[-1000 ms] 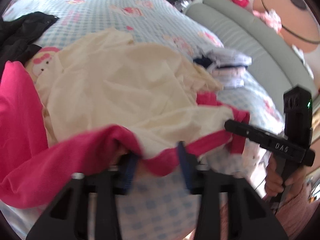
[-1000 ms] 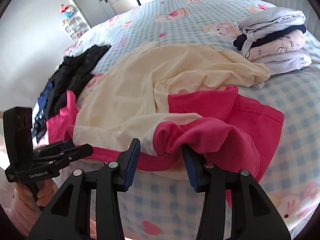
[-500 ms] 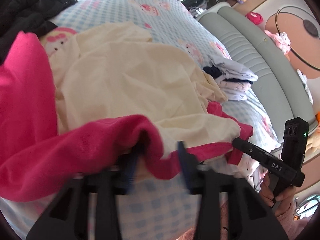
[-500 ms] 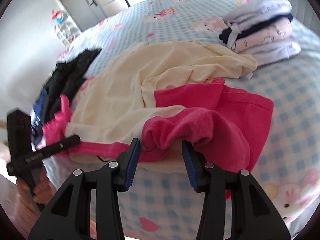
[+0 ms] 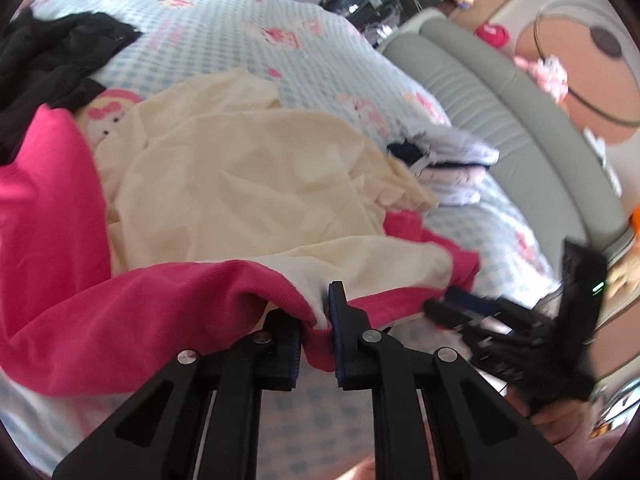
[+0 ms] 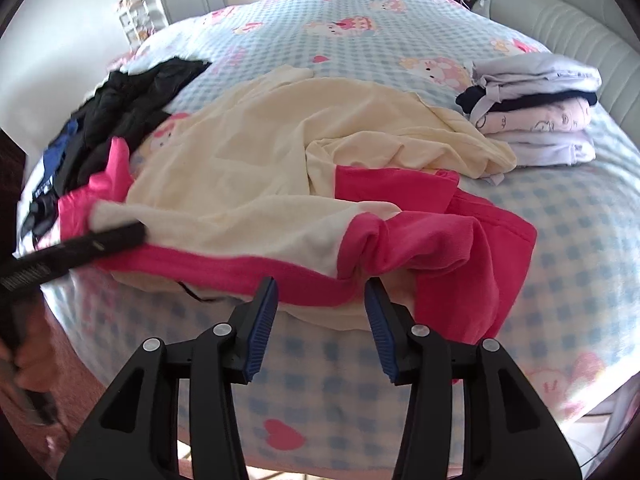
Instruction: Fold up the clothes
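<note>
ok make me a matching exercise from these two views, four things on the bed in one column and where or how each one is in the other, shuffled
Things
1. cream and pink garment
2. black clothes
3. folded stack of clothes
4. left gripper

States
A. neatly piled near the grey padded headboard
B. closing on a pink hem
C. spread crumpled across the middle of the checked bedsheet
D. heaped unfolded at the far left edge of the bed

Pairs: 1-C, 2-D, 3-A, 4-B
</note>
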`<state>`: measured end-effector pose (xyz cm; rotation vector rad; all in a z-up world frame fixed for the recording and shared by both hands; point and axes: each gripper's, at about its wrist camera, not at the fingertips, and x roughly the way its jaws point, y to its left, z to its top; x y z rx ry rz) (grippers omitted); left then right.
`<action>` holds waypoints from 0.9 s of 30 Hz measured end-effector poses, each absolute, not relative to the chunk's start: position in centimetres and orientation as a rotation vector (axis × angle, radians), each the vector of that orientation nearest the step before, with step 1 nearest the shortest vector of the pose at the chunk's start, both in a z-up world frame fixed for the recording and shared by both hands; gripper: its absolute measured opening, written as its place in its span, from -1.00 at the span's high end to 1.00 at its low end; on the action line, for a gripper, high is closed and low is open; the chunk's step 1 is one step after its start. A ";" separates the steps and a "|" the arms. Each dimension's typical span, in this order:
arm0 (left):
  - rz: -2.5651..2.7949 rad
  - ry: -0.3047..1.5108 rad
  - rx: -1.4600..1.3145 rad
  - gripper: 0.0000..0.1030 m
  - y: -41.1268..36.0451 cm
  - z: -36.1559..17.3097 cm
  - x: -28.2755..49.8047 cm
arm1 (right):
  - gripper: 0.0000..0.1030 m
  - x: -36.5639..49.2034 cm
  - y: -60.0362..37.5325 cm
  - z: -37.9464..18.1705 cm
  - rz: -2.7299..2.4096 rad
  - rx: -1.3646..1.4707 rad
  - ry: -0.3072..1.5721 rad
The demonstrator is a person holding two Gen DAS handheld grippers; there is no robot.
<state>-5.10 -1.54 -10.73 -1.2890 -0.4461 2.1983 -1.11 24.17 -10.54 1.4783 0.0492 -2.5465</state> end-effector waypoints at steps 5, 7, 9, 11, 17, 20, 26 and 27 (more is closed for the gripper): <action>2.173 -0.557 -1.258 0.76 -3.2 -9.3 -4.6 | 0.00 -0.9 24.4 -12.0 -2.446 1.524 -0.038; 2.149 -0.588 -1.256 0.76 -3.4 -9.0 -4.4 | 0.00 -0.7 24.7 -12.7 -2.400 1.529 -0.112; 2.140 -0.581 -1.256 0.76 -3.4 -8.8 -4.1 | 0.00 -0.5 25.2 -12.8 -2.368 1.494 -0.232; 2.139 -0.565 -1.266 0.76 -3.4 -9.0 -3.7 | 0.00 -0.4 26.0 -12.6 -2.343 1.447 -0.361; 2.139 -0.497 -1.365 0.73 -3.5 -10.9 -3.3 | 0.00 -1.0 27.8 -11.0 -2.412 1.353 -0.494; 2.112 -0.439 -1.401 0.70 -2.7 -11.6 -2.9 | 0.01 -1.2 27.1 -10.9 -2.453 1.361 -0.409; 2.064 -0.260 -1.393 -0.01 -0.7 -11.7 -1.5 | 0.06 -2.2 25.9 -12.7 -2.449 1.426 -0.308; 2.078 -0.212 -1.381 -0.01 -0.4 -11.6 -1.2 | 0.06 -2.3 25.9 -13.1 -2.445 1.435 -0.295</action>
